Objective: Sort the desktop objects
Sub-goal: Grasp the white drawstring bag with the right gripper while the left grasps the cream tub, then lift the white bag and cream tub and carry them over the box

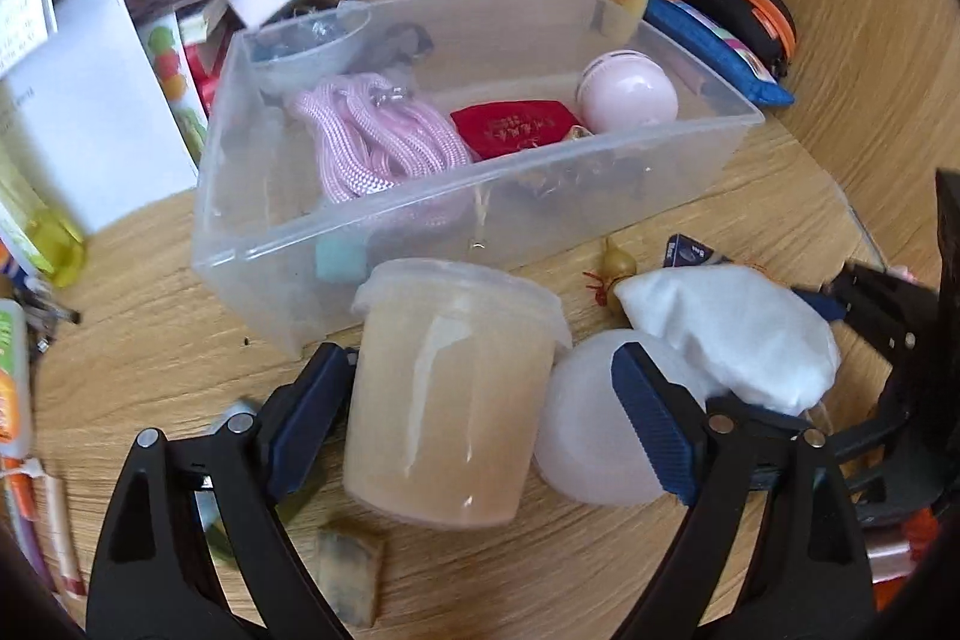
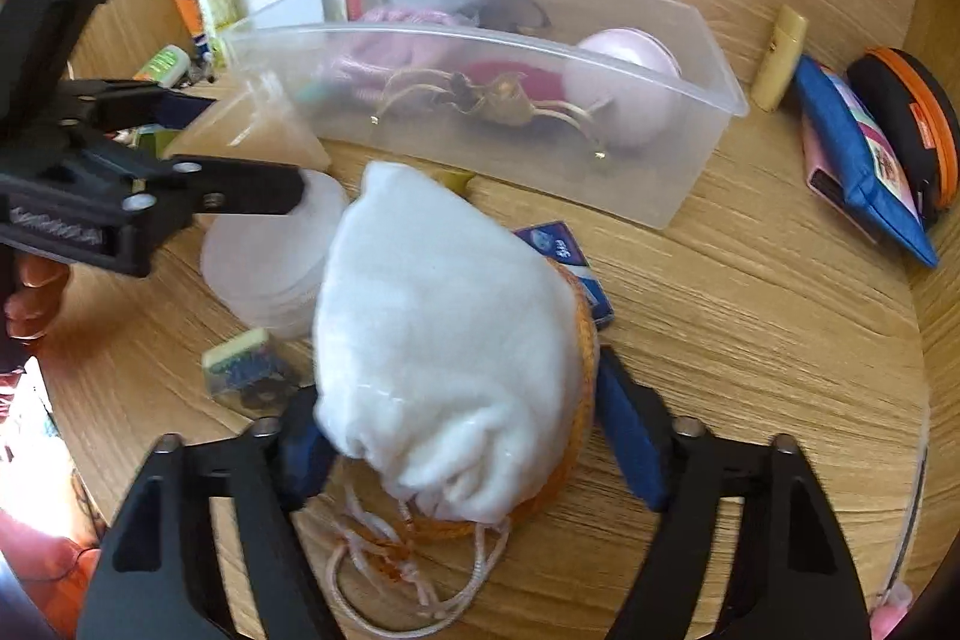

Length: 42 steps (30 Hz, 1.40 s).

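Looking through the left wrist view, the left gripper (image 1: 480, 400) straddles a lidded translucent tub (image 1: 450, 394) at lower centre of the frame. The left blue pad meets the tub wall; the right pad stands off it, in front of a frosted round lid (image 1: 594, 436), so the jaws are open around the tub, not clamped. The clear plastic bin (image 1: 252, 220) fills the middle of the frame, directly above the tub. It holds a pink rope (image 1: 384, 136), a red pouch (image 1: 516, 127) and a pink ball (image 1: 627, 91). The white drawstring bag (image 1: 732, 334) lies at right centre.

In the right wrist view, the right gripper (image 2: 468, 436) brackets that white drawstring bag at lower centre. The left pad is tucked against the cloth; the right pad sits beside an orange knitted edge (image 2: 585, 370) under the bag. Whether the pads press is not clear, so a firm grip cannot be confirmed. The bag's cords (image 2: 414, 574) trail toward the bottom edge. The bin runs across the upper centre, its near wall just above the bag.

Procedure, as judged: close each gripper squarely on its item before lifting. Grip the bag low on its bulk, since soft cloth slips. Clear the bin's near wall, then release inside. Keep the cords from snagging.
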{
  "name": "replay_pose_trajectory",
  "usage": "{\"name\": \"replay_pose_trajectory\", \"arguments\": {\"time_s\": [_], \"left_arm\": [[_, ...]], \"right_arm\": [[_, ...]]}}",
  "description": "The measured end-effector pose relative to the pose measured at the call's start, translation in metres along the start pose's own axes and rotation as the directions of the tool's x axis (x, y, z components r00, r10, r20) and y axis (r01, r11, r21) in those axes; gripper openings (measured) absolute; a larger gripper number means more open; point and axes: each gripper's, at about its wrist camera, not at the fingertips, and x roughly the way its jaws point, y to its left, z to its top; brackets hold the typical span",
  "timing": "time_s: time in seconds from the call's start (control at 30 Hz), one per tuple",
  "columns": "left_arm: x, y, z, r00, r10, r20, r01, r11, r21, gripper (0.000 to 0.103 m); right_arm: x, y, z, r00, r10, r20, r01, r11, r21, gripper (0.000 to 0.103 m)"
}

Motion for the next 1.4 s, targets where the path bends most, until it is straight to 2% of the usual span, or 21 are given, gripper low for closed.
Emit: {"name": "replay_pose_trajectory", "arguments": {"time_s": [0.17,0.23,0.3,0.4,0.57,0.73,0.83,0.9,0.97,1.03,1.1,1.2,1.3,1.4], "left_arm": [[0.007,0.011,0.003,0.999,-0.050,-0.009,0.049,0.996,-0.069,0.089],[0.007,0.011,0.002,0.999,-0.052,0.000,0.051,0.996,-0.076,0.084],[0.005,0.011,0.002,0.998,-0.066,0.008,0.066,0.995,-0.079,0.069],[0.006,0.011,0.004,0.998,-0.063,0.005,0.063,0.995,-0.081,0.069],[0.003,0.007,0.001,1.000,-0.011,0.025,0.013,0.998,-0.066,0.068],[-0.012,0.009,0.006,0.997,-0.023,0.073,0.029,0.996,-0.080,0.068],[-0.021,0.009,0.007,0.995,-0.045,0.091,0.053,0.995,-0.081,0.067],[-0.023,0.009,0.006,0.995,-0.032,0.098,0.039,0.996,-0.074,0.067],[-0.023,0.007,0.007,0.995,-0.029,0.097,0.038,0.996,-0.084,0.067],[-0.025,0.008,0.006,0.994,-0.039,0.101,0.048,0.994,-0.094,0.067],[-0.029,0.012,0.004,0.993,-0.042,0.106,0.053,0.993,-0.102,0.067],[-0.031,0.011,0.002,0.992,-0.045,0.114,0.058,0.992,-0.109,0.067],[-0.034,0.010,0.002,0.991,-0.045,0.124,0.059,0.992,-0.110,0.067],[-0.041,0.009,0.003,0.988,-0.044,0.147,0.060,0.993,-0.106,0.067]], "right_arm": [[-0.002,-0.005,-0.001,0.999,0.022,0.023,-0.023,0.999,0.030,0.048],[-0.003,-0.010,-0.002,0.999,0.035,0.032,-0.037,0.998,0.053,0.047],[-0.005,-0.012,-0.003,0.999,0.018,0.043,-0.021,0.998,0.059,0.045],[-0.009,-0.017,-0.004,0.999,0.005,0.054,-0.009,0.997,0.072,0.044],[-0.022,-0.026,-0.006,0.997,0.003,0.083,-0.012,0.995,0.102,0.043],[-0.027,-0.036,-0.010,0.997,0.006,0.081,-0.017,0.991,0.130,0.043],[-0.019,-0.035,-0.013,0.999,0.003,0.039,-0.008,0.992,0.129,0.049],[-0.017,-0.031,-0.016,1.000,-0.024,0.016,0.022,0.994,0.110,0.057],[-0.018,-0.027,-0.016,0.999,-0.048,0.015,0.047,0.995,0.085,0.061],[-0.024,-0.023,-0.016,0.996,-0.080,0.029,0.079,0.996,0.047,0.064],[-0.034,-0.018,-0.013,0.992,-0.112,0.059,0.111,0.994,0.019,0.073],[-0.048,-0.016,-0.009,0.985,-0.133,0.106,0.134,0.991,0.002,0.073],[-0.062,-0.012,-0.003,0.982,-0.107,0.153,0.109,0.994,-0.004,0.073],[-0.064,-0.009,0.003,0.986,-0.031,0.164,0.035,0.999,-0.019,0.073]]}}
